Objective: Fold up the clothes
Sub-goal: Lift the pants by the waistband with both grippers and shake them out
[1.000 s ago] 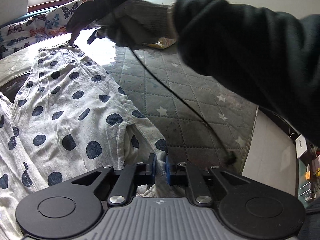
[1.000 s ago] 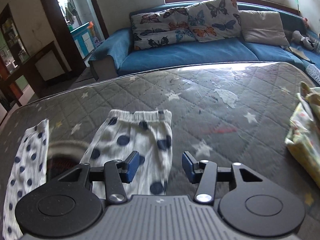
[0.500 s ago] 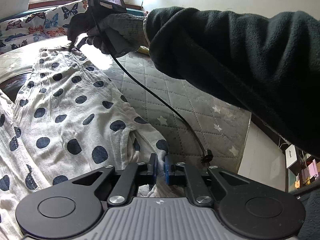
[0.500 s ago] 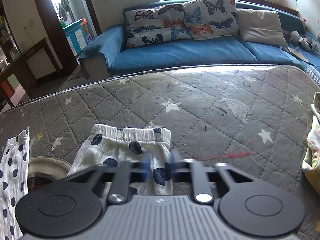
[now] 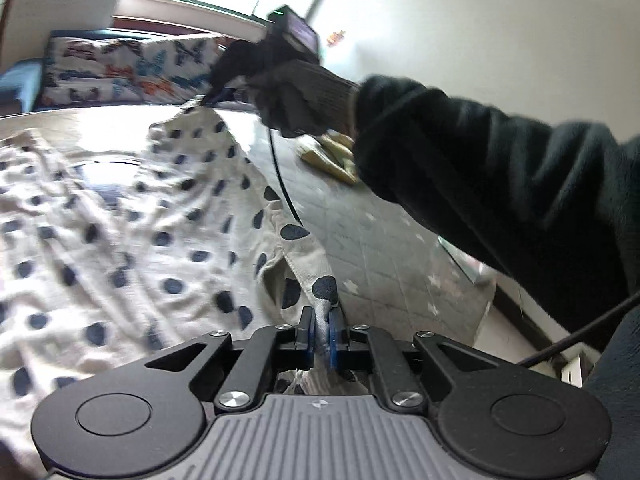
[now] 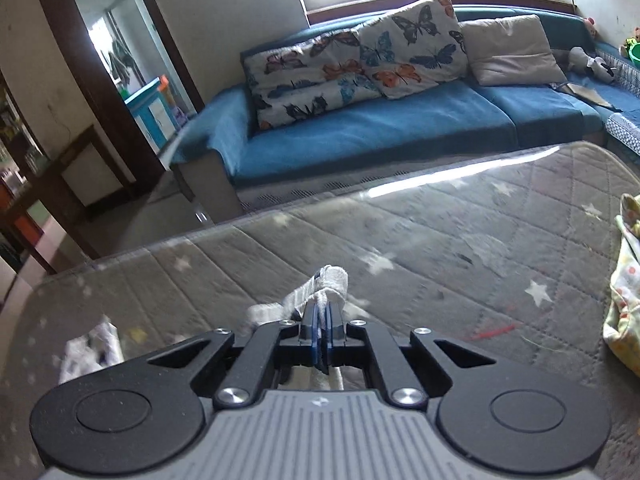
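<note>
Both your hand-held grippers, left (image 5: 320,326) and right (image 6: 321,330), now clamp the dotted garment (image 5: 132,232), newly lifted off the mattress (image 6: 440,248) for folding.

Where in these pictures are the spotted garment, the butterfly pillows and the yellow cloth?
spotted garment (image 5: 132,240): left wrist view, on its spread middle.
butterfly pillows (image 6: 360,68): right wrist view, where the two pillows meet on the sofa.
yellow cloth (image 6: 624,292): right wrist view, on its fold at the right edge.
</note>
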The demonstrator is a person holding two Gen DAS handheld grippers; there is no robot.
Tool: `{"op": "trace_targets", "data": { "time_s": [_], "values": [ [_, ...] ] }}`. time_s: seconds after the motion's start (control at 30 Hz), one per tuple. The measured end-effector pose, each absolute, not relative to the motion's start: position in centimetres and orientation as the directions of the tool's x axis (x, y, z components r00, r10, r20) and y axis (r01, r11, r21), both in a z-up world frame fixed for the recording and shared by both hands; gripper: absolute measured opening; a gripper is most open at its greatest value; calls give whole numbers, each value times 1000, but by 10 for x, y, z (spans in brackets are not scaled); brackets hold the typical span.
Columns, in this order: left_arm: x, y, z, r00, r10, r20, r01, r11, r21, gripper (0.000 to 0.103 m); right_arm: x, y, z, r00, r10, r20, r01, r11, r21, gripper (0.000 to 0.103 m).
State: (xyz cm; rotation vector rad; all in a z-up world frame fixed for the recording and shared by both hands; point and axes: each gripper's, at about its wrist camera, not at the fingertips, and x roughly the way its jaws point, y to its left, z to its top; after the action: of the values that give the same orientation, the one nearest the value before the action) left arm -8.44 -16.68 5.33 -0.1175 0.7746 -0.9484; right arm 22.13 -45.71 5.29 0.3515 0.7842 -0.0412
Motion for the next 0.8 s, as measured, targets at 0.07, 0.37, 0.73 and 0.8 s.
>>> {"op": "trace_targets", "data": {
  "time_s": [0.07,0.37,0.73,0.8],
  "values": [
    [-87,-151,57,372,-764,-528,662,617,-426,7,224,-447,61,720,102,-686,157,940,304,3],
    [-98,-77,76,510,-730,-455,545,684,-486,7,242,-371,92,760,168,-627,82,933,349,3],
    [-119,-24,70,612,-654,-444,389,738,-552,7,270,-252,78,741,240,-627,-28,944,329,3],
    [-124,-3,74,618,-648,-445,371,740,-561,7,273,-225,70,730,255,-634,-58,948,314,3]
  ]
}}
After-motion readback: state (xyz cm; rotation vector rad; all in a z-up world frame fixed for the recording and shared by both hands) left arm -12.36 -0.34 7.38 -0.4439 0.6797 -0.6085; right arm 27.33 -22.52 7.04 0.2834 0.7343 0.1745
